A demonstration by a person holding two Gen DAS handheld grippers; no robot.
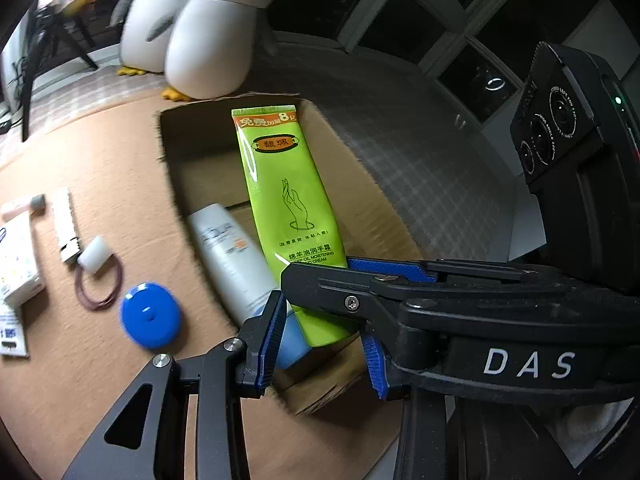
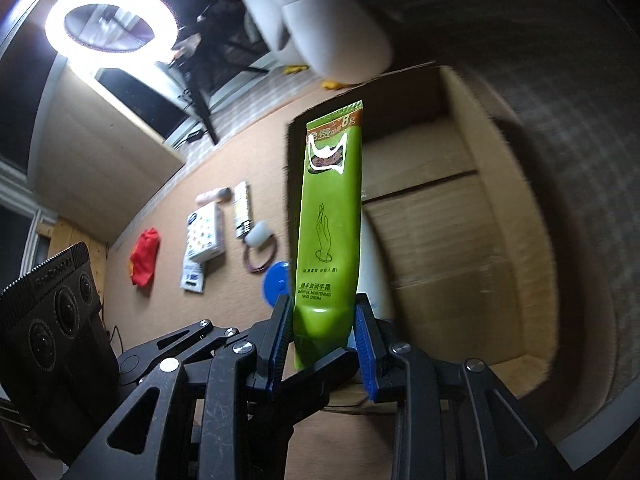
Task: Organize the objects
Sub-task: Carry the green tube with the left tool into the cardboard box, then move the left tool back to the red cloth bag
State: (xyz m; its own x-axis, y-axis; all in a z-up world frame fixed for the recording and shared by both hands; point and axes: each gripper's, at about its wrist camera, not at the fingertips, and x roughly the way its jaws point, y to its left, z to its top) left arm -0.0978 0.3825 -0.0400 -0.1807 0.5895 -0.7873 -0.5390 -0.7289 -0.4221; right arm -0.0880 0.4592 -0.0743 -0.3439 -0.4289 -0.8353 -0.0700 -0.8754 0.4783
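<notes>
A green hand-cream tube (image 2: 328,216) stands upright, with my right gripper (image 2: 322,344) shut on its lower end. In the left wrist view the same green tube (image 1: 288,192) leans over an open cardboard box (image 1: 172,168). Beside it is a white bottle (image 1: 228,256) with a blue cap. That cap sits between the pads of my left gripper (image 1: 322,350), which is shut on it. Both items hang above the box (image 2: 500,280), whose bottom is bare cardboard. The tube hides part of the bottle's cap.
Left of the box, the brown tabletop holds a blue round disc (image 1: 151,316), a dark hair tie (image 1: 98,284), a white tube (image 1: 66,224), a white carton (image 2: 205,232) and a red cloth (image 2: 145,258). Penguin plush toys (image 1: 212,40) sit behind the box. A ring light (image 2: 112,20) glows at the far left.
</notes>
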